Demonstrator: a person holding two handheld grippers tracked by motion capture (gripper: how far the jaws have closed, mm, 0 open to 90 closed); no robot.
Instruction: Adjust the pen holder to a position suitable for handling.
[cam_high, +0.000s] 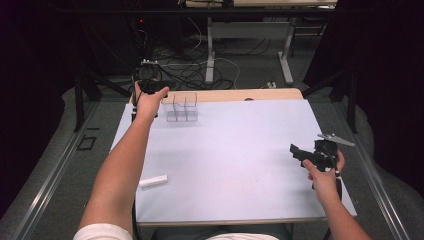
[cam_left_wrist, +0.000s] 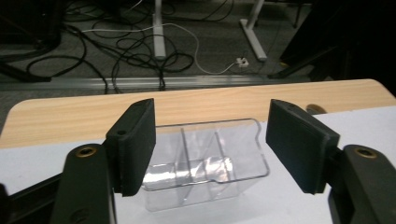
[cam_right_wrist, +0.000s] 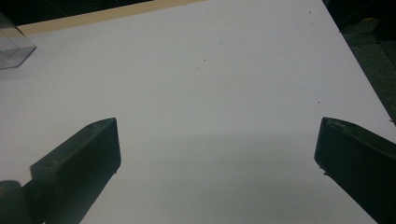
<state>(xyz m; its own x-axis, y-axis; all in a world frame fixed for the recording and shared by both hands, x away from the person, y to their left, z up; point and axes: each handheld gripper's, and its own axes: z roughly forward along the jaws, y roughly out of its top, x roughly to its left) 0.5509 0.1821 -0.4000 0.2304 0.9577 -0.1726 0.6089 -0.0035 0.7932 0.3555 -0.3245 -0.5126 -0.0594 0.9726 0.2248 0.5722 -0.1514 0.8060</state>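
In the high view a clear bin (cam_high: 182, 107) with inner dividers stands at the far edge of a white mat (cam_high: 235, 155) that covers most of a wooden table (cam_high: 235, 95). The left hand (cam_high: 148, 102) holds the left gripper (cam_high: 149, 80) just left of the bin, at the mat's far left corner; from here I cannot tell how its jaws stand. The right hand (cam_high: 325, 175) holds the right gripper (cam_high: 302, 152) well to the right of the bin and nearer the person, over the mat's right edge. A small white bar (cam_high: 153, 181) lies on the mat well in front of the bin, near the left edge. In the left gripper view the left gripper (cam_left_wrist: 210, 149) has its jaws wide apart, with the bin (cam_left_wrist: 205, 163) between and beyond them, not gripped. In the right gripper view the right gripper (cam_right_wrist: 217, 154) is spread wide over bare mat (cam_right_wrist: 210, 84), holding nothing; a corner of the bin (cam_right_wrist: 11, 49) shows far off at the upper left.
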